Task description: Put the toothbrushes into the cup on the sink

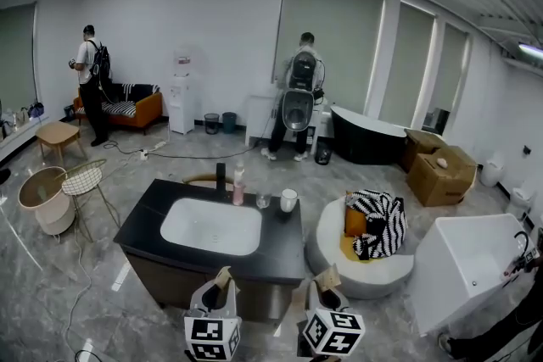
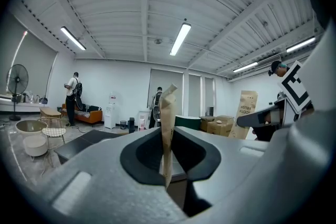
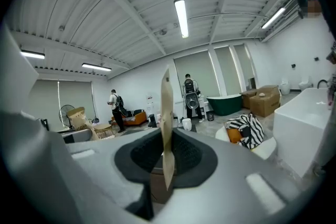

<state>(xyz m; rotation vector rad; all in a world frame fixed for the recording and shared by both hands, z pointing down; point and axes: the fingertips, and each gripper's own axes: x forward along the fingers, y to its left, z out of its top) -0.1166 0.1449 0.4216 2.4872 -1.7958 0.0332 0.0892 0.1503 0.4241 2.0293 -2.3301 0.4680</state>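
Note:
Near the front edge of the black sink counter [image 1: 288, 254] I hold both grippers side by side. My left gripper [image 1: 219, 291] is shut on a flat brown toothbrush packet [image 1: 223, 276], which the left gripper view shows edge-on [image 2: 166, 123] between the jaws. Shut on a second brown toothbrush packet [image 1: 327, 275] is my right gripper [image 1: 326, 292]; the packet stands upright [image 3: 167, 128] in the right gripper view. A white cup [image 1: 288, 200] stands at the counter's back, right of a clear glass [image 1: 263, 201]. The white basin [image 1: 211, 225] lies between the grippers and the cup.
A pink bottle [image 1: 238, 185] and a black faucet [image 1: 221, 177] stand behind the basin. A round white seat with a striped cushion [image 1: 376, 223] is to the right, then a white tub [image 1: 471, 263]. Wire chairs [image 1: 82, 180] stand left. Two people [image 1: 299, 97] are at the back.

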